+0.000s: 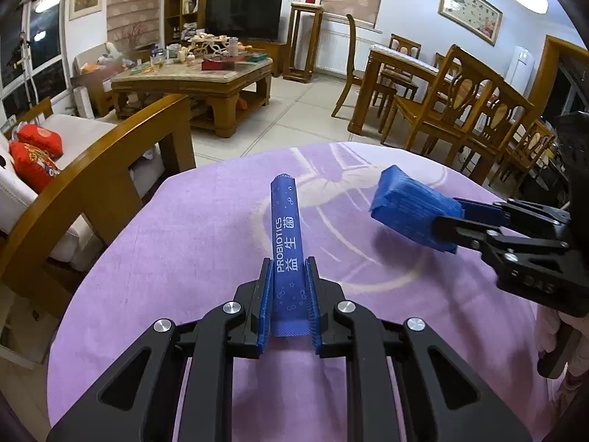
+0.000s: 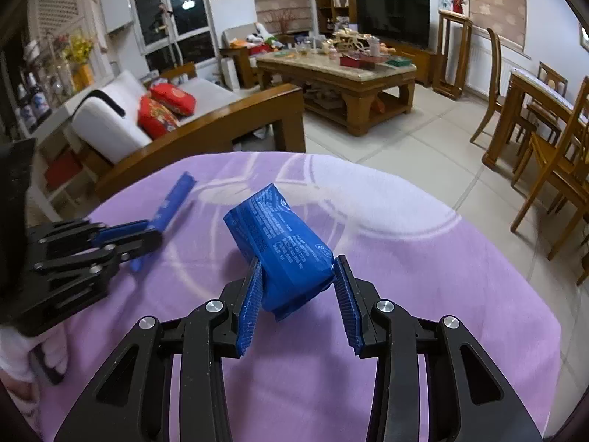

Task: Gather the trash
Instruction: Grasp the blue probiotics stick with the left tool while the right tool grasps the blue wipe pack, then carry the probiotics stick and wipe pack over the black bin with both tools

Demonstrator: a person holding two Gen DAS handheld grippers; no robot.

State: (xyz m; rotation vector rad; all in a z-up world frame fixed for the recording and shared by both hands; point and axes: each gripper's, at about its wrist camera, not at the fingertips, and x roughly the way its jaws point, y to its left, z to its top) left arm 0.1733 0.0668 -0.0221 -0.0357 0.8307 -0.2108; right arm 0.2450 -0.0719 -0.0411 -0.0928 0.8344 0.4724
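- On the round table in front of me lies a purple cloth (image 1: 191, 243) with pale curved lines, covering the whole top; beyond its far edge I see tiled floor, a wooden sofa with red cushions, and dining chairs.
- My right gripper (image 2: 298, 283) reaches over the cloth's middle with its blue ribbed pads (image 2: 250, 305) pressed against both sides of a blue wrapped packet (image 2: 279, 243). The packet's near end sits between the pads, and the rest sticks forward and up, tilted. In the left wrist view I see the same packet (image 1: 408, 210) clear of the cloth, with its shadow below it.
- My left gripper (image 1: 291, 294) has its jaws drawn narrow, clamped on a slim blue probiotics sachet (image 1: 285, 228). The sachet's lower end is pinched between the pads, and its length points straight ahead over the cloth.
- The two pieces of trash are well apart, sachet to the left, packet to the right.
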